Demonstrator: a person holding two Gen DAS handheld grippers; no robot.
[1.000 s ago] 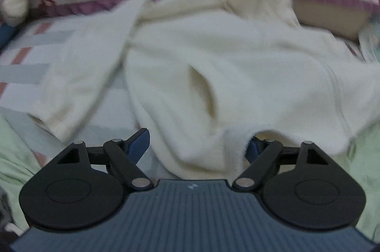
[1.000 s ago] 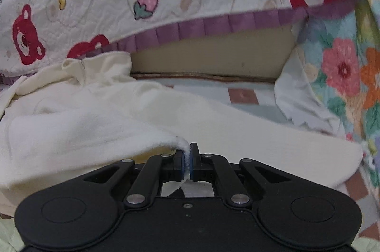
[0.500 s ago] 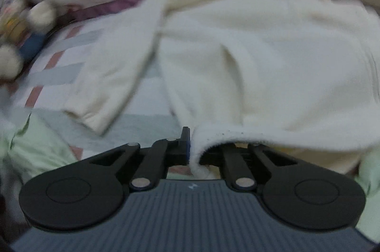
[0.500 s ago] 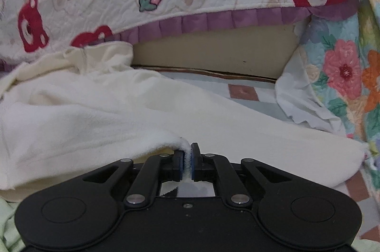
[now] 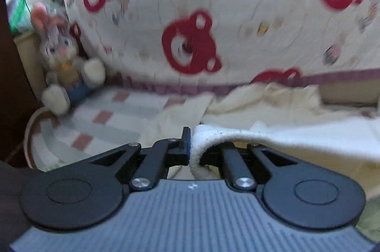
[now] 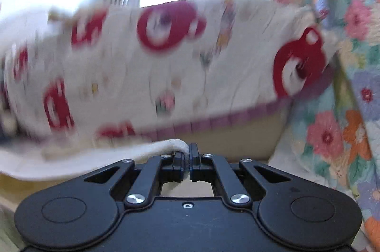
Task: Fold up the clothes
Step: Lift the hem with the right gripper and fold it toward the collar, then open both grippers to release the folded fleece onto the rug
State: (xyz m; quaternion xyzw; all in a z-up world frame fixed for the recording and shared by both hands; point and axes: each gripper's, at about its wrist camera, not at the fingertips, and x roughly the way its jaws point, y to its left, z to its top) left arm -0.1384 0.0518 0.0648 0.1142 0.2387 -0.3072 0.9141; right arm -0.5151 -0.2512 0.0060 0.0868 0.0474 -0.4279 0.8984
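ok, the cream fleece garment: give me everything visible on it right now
The cream fleece garment looks thick and fuzzy, off-white, with a rolled hem edge. Both grippers are shut on that hem: the left gripper pinches one corner, the right gripper another, so the edge hangs stretched and raised between them. Farther back, a sleeve and the rumpled upper part lie on the checked bedsheet, against the bear-print quilt. The frames are motion-blurred, so finer details cannot be read.
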